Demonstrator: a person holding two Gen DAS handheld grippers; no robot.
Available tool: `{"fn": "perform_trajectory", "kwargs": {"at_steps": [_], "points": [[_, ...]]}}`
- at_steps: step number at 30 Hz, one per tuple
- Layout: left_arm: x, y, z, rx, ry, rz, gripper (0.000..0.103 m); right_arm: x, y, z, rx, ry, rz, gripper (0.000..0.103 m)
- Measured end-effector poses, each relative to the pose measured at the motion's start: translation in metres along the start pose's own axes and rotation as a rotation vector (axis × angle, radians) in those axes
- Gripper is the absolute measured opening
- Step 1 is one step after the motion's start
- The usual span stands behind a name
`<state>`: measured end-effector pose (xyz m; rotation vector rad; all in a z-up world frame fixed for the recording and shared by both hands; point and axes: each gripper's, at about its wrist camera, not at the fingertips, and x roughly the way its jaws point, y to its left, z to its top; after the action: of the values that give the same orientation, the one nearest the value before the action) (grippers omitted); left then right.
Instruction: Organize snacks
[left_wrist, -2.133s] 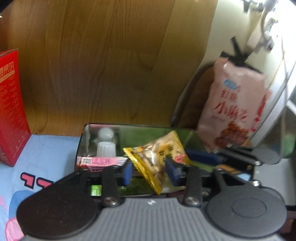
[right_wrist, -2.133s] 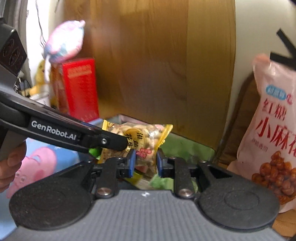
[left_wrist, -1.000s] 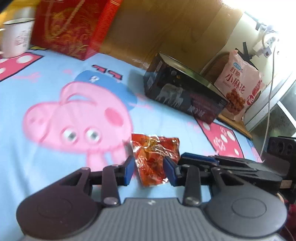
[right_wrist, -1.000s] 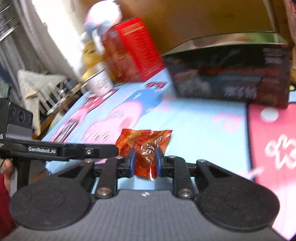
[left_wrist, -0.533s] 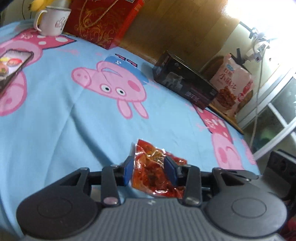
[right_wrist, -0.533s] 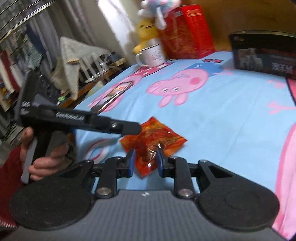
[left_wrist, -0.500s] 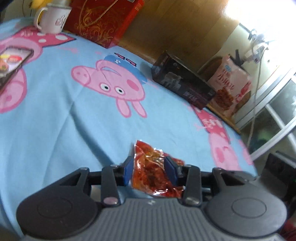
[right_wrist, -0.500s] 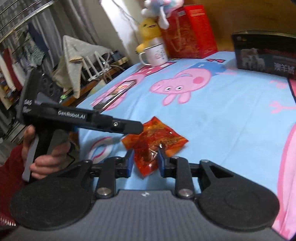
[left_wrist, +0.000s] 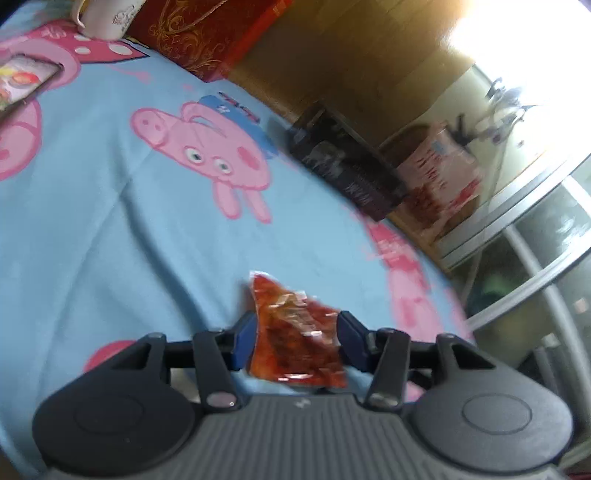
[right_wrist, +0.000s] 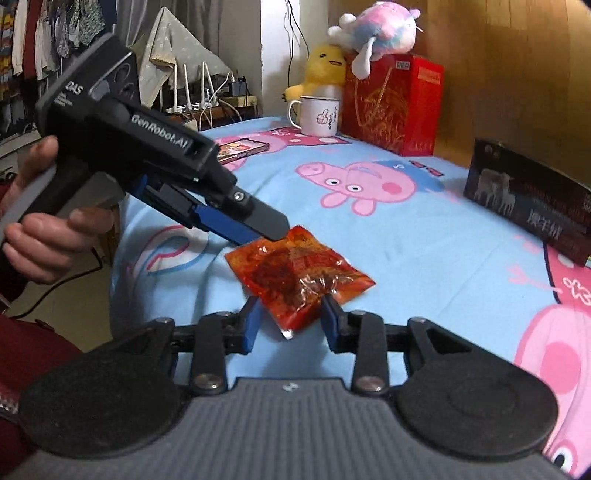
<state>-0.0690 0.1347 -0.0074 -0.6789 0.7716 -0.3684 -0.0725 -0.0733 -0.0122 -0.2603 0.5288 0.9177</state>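
Note:
A red see-through snack packet (right_wrist: 297, 273) lies on the blue Peppa Pig cloth (right_wrist: 424, 251). My right gripper (right_wrist: 291, 319) is open, its jaws on either side of the packet's near corner. My left gripper (left_wrist: 295, 338) is open around the packet (left_wrist: 295, 332) in its own view; in the right wrist view its fingertips (right_wrist: 271, 225) touch the packet's far left edge. The dark snack box (right_wrist: 532, 201) stands at the far right and shows blurred in the left wrist view (left_wrist: 347, 171).
A red gift bag (right_wrist: 393, 105) with plush toys on it, a white mug (right_wrist: 317, 116) and a phone (right_wrist: 240, 147) sit at the back left. A pink snack bag (left_wrist: 439, 184) stands behind the box. The table edge drops off at the left.
Both grippers carried a yellow peanut packet to the box, then came back to the red packet. In the last half second both jaws opened wider around it.

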Motion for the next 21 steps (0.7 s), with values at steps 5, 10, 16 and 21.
{"fn": "perform_trajectory", "kwargs": {"at_steps": [5, 10, 16, 21], "points": [[0.001, 0.002, 0.002, -0.030, 0.000, -0.035, 0.046, -0.002, -0.007, -0.001, 0.039, -0.021, 0.014, 0.041], [0.001, 0.004, 0.005, -0.067, 0.004, -0.071, 0.046, -0.004, -0.006, -0.002, 0.019, -0.023, -0.007, 0.044], [0.009, 0.015, 0.008, -0.107, 0.018, -0.071, 0.032, -0.003, -0.003, -0.003, -0.025, -0.036, -0.041, 0.034], [0.013, 0.031, 0.010, -0.136, 0.030, -0.006, 0.012, -0.006, -0.009, -0.004, 0.013, -0.056, -0.036, 0.029]]}}
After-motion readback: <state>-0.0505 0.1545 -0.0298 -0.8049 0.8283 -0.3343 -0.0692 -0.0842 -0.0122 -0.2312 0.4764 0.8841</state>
